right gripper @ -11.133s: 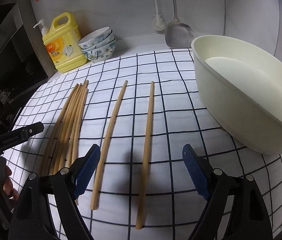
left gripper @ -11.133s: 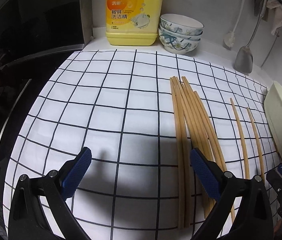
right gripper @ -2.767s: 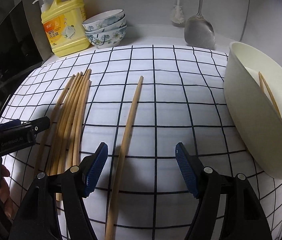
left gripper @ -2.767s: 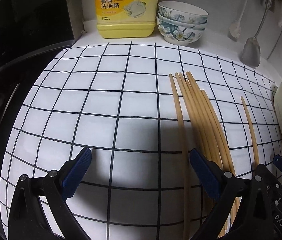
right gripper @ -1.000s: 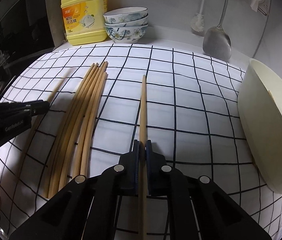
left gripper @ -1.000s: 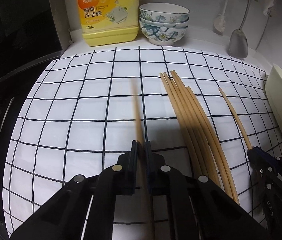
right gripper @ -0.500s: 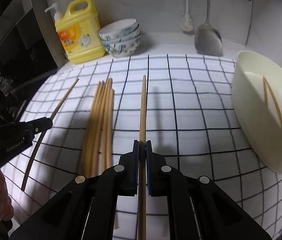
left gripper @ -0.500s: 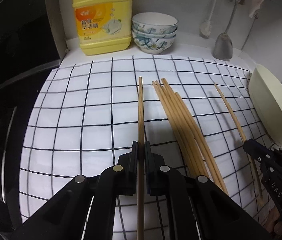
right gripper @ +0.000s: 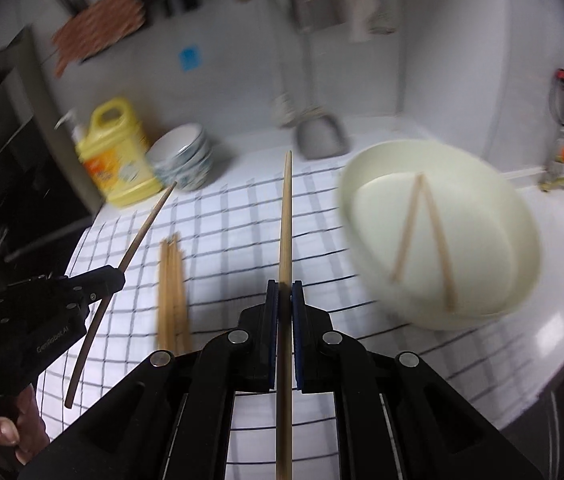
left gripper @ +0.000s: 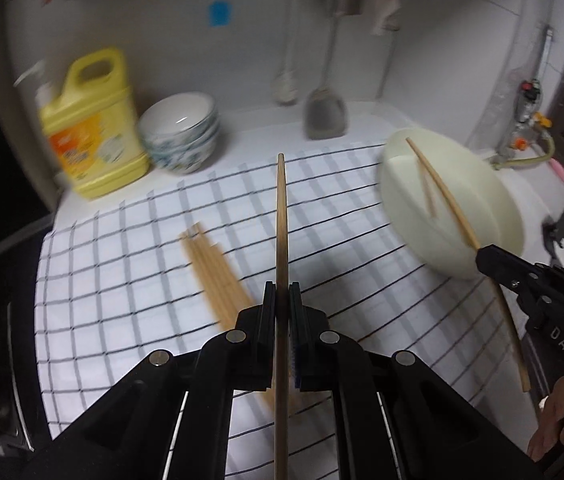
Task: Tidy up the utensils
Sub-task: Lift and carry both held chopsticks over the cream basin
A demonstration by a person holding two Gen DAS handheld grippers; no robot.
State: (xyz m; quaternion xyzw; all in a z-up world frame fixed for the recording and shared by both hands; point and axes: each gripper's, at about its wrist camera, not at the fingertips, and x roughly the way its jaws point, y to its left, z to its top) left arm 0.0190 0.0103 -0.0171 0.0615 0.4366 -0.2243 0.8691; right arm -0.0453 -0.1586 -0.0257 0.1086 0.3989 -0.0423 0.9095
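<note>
Both claws have lifted their chopsticks off the checked desk cloth [left gripper: 121, 280] toward the cream plastic basin [right gripper: 362, 240].

Left claw [left gripper: 282, 292] and right claw [right gripper: 285, 290] each pinch one light, stiff, slippery bamboo chopstick [left gripper: 280, 216] [right gripper: 286, 216] mid-shaft; the rest lie bundled [right gripper: 169, 280].

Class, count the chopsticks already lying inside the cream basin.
2. Both lie in the cream basin: one chopstick leaning left, the other chopstick leaning right, tops meeting. None seems hidden.

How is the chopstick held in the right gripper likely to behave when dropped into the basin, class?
The chopstick is thin and wooden, so probably stiff and light. It looks round, so it may roll. In the basin it will likely lie flat like the two already there.
</note>
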